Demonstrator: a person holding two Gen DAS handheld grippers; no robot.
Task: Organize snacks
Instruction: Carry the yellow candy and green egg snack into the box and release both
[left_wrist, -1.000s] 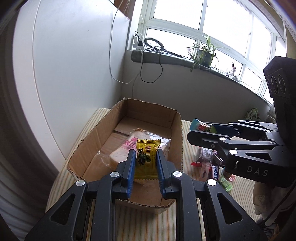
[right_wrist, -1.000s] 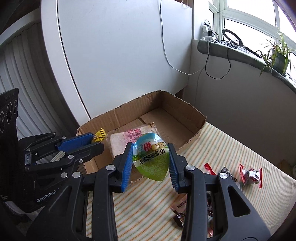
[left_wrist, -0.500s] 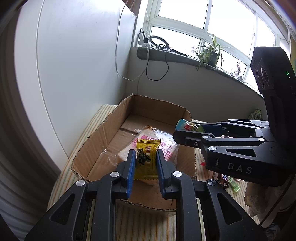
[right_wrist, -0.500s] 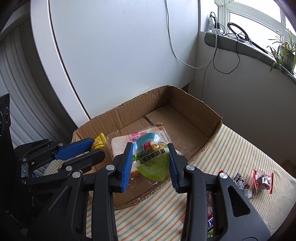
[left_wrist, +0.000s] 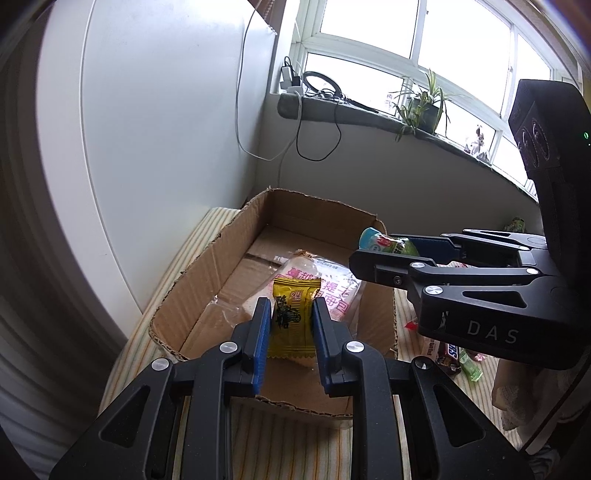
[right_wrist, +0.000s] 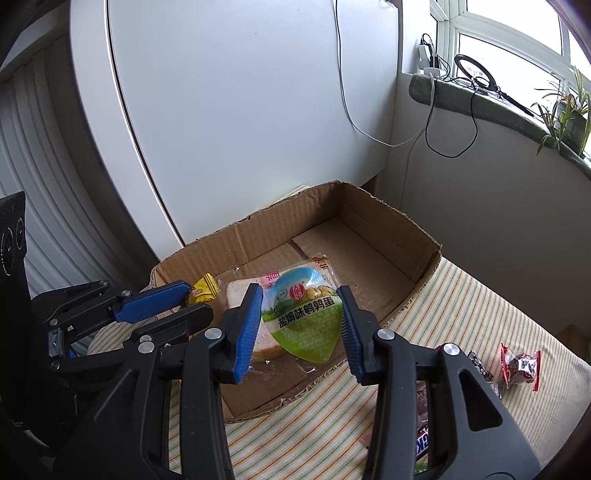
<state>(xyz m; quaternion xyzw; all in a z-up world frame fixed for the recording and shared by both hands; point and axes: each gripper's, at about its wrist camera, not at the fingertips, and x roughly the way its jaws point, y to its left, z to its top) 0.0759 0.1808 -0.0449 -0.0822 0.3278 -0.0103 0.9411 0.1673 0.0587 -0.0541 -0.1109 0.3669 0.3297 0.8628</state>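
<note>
Two packets are held above the cardboard box (right_wrist: 391, 236): your left gripper (left_wrist: 288, 325) clamps a yellow candy packet (left_wrist: 291, 314), your right gripper (right_wrist: 301, 317) pinches a green quail-egg pouch (right_wrist: 304, 314). Bread bag (left_wrist: 332, 291) already lies inside. Risk: the grippers sit near each other, so a collision could jolt either packet. Releasing near the front wall may drop it onto the striped cloth (right_wrist: 480, 295).
</note>
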